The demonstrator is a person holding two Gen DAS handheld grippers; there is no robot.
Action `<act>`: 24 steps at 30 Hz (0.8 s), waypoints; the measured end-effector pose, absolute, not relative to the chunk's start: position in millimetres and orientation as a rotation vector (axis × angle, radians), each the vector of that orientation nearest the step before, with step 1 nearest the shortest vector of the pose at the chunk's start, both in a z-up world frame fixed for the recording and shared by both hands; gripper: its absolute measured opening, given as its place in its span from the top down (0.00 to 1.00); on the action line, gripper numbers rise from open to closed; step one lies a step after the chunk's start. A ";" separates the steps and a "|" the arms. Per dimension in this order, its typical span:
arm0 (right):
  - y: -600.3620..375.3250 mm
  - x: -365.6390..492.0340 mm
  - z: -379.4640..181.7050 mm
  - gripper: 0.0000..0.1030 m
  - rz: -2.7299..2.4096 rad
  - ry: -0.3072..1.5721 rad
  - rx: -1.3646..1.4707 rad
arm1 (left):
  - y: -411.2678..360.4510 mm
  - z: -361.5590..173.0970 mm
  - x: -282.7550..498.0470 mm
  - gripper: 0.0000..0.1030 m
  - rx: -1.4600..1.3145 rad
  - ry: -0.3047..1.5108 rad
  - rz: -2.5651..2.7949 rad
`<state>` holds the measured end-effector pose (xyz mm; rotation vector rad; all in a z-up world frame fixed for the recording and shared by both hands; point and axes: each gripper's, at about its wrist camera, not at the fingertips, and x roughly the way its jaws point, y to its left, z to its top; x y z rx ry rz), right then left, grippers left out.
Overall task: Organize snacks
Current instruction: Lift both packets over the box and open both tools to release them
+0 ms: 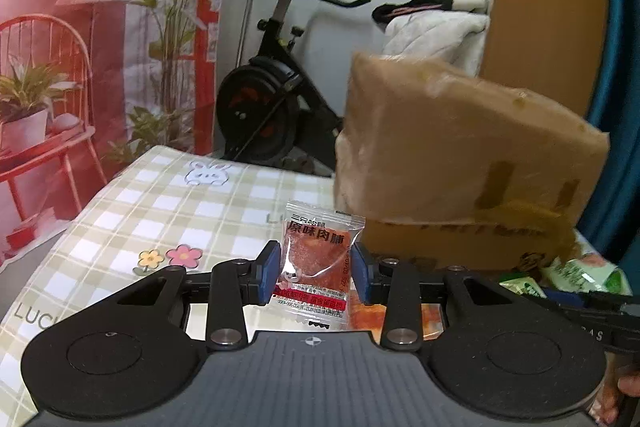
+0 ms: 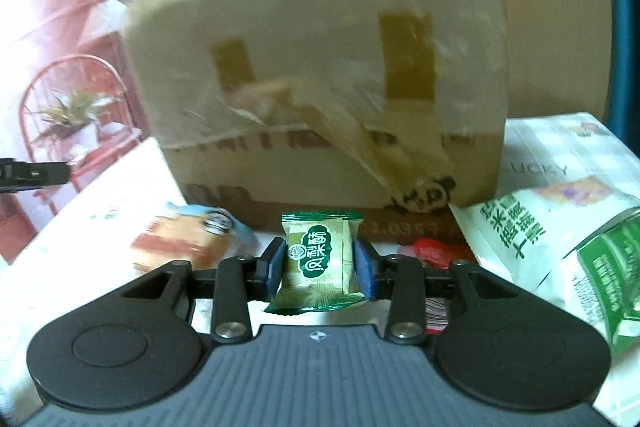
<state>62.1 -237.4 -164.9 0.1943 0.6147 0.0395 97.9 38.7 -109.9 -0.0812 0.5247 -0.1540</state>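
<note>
Both grippers loaded — light, crinkly sachets.
Your left gripper (image 1: pixel 314 273) pinches the red jerky packet (image 1: pixel 316 267); your right gripper (image 2: pixel 320 265) clamps the green pastry packet (image 2: pixel 318 261) — hold mid-body, gently.

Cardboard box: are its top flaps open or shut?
Shut. The cardboard box shows its flaps folded down and held by brown tape strips in both views.
</note>
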 end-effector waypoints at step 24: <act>-255.7 91.0 -26.2 0.62 0.038 0.277 0.141 | -41.3 -8.3 155.2 0.61 -0.012 0.259 -0.339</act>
